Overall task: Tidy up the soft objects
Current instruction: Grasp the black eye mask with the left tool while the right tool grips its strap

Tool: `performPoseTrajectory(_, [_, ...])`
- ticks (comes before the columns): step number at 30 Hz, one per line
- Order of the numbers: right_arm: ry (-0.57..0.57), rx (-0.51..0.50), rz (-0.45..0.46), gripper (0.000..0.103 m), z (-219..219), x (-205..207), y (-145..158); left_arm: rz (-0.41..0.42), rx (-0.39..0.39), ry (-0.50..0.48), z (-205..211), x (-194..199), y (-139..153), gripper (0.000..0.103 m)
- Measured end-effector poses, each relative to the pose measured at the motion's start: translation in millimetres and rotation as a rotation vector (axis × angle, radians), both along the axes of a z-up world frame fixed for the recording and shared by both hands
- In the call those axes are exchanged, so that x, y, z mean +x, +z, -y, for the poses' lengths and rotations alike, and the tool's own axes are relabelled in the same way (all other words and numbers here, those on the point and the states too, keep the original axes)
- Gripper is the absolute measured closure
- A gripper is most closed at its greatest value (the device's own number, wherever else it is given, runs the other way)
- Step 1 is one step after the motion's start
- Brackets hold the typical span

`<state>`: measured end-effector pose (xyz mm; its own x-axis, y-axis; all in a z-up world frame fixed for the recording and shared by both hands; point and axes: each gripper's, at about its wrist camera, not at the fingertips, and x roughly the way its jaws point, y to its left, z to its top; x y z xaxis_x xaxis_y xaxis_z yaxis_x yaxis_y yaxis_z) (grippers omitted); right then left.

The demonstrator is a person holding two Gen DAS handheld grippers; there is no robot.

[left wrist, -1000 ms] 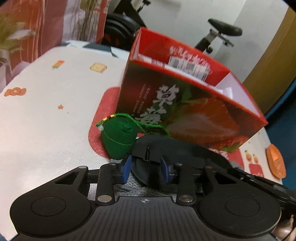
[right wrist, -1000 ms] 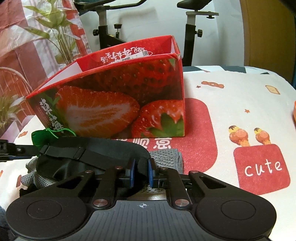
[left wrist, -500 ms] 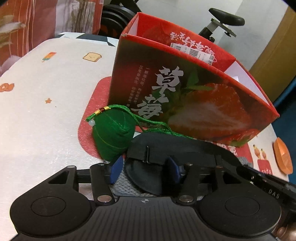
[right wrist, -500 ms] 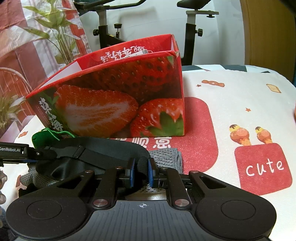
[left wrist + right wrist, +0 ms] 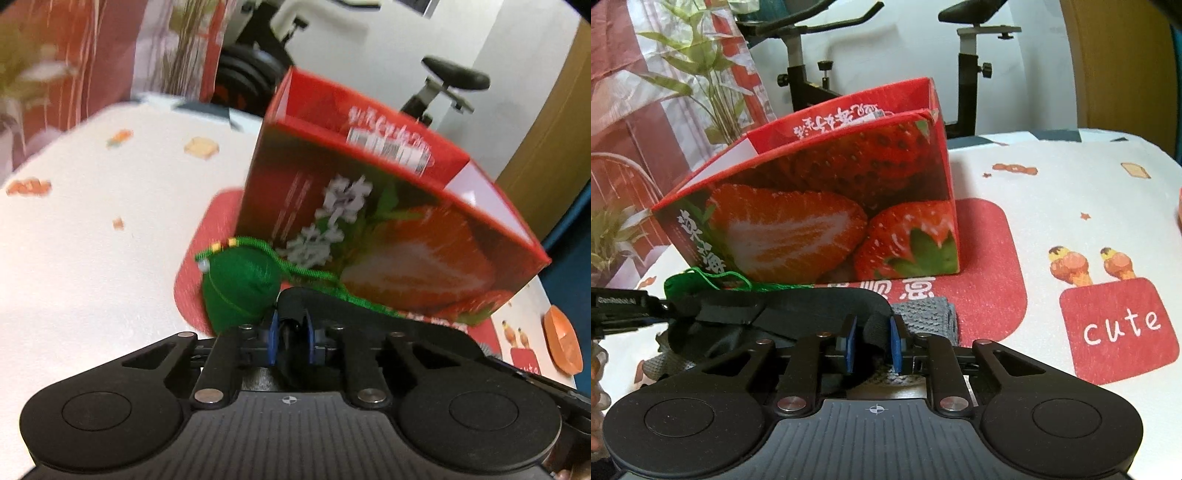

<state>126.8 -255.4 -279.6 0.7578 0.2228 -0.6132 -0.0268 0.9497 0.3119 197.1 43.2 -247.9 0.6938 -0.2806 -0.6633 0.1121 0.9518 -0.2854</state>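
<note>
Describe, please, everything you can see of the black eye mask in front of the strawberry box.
The black eye mask looks like soft padded fabric with a flat strap across it. It lies crumpled in front of the strawberry box, on a grey knitted cloth. The left gripper is closing on one end, the right gripper pinches the other. A green pouch sits against its left end.

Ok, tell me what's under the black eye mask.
A grey knitted cloth pokes out from beneath the black eye mask, lying on the tablecloth. How far it extends underneath is hidden.
</note>
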Motion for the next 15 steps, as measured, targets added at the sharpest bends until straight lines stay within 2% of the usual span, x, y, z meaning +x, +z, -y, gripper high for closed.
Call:
performPoseTrajectory(3, [0.012, 0.010, 0.023, 0.083, -2, -3, 5, 0.071, 0.045, -0.006, 3, -12, 10, 0.089])
performPoseTrajectory(5, [0.020, 0.017, 0.026, 0.080, -3, -3, 6, 0.086, 0.068, 0.003, 4, -18, 12, 0.090])
performPoseTrajectory(9, [0.014, 0.030, 0.013, 0.075, -2, -2, 5, 0.052, 0.077, 0.048, -2, -15, 6, 0.090])
performPoseTrajectory(15, [0.028, 0.059, -0.011, 0.074, -2, -1, 2, 0.011, 0.087, 0.050, -6, -12, -3, 0.090])
